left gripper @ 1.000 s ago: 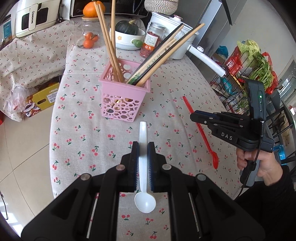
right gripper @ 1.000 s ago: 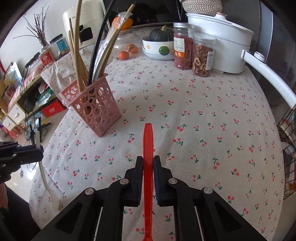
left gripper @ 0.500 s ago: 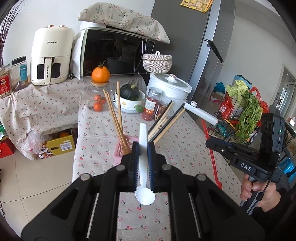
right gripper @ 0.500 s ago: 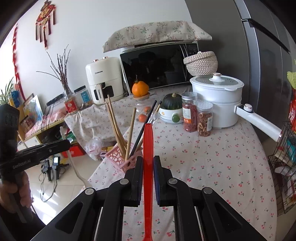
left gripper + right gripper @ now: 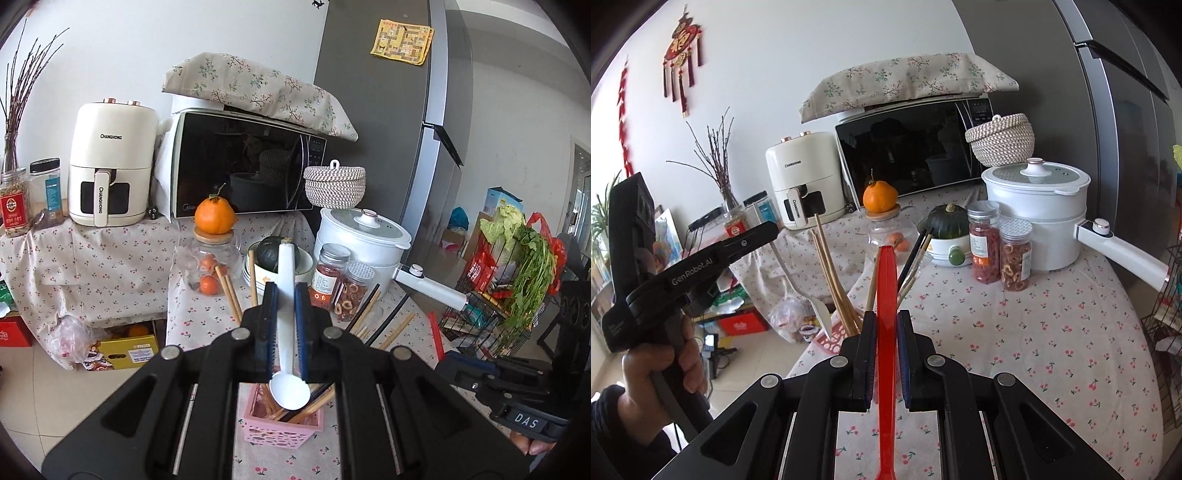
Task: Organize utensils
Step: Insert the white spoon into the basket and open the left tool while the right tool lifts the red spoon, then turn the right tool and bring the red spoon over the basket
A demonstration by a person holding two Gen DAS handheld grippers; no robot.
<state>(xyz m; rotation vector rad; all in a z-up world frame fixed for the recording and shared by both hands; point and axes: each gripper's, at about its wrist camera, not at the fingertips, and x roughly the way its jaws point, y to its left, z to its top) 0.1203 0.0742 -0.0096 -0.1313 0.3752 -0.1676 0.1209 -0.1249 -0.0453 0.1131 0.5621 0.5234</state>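
"CHANGHONG" on air fryer; "DAS" on tool.

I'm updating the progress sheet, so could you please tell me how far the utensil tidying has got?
Done: the chopsticks already stand in the pink basket. In hand: the left gripper is shut on the white spoon and the right gripper is shut on the red spoon, both lifted off the table. Left: both spoons go into the basket.
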